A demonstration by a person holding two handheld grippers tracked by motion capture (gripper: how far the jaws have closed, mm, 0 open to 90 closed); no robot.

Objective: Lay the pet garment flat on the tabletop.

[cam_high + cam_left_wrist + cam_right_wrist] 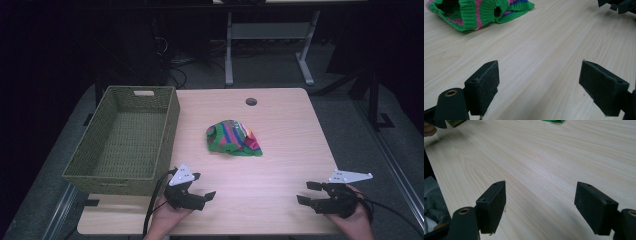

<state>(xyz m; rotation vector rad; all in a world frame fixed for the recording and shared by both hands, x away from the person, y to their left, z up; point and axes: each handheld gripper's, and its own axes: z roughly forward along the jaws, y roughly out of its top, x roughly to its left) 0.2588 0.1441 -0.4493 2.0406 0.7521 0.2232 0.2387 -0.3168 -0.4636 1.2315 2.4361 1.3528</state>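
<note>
Left gripper (201, 186): jaws held wide, empty.
Right gripper (306, 192): jaws held wide, empty.
Risk: crumpled green-striped knitted garment (233, 138) may be snagged by one layer and dragged.

Even overhead light brightens the counter (280, 150) while the surroundings sink into near black. The high view is soft and grainy. Ahead of the jaws, wood grain reads sharp; shadows beneath them are faint, glare-free.
</note>
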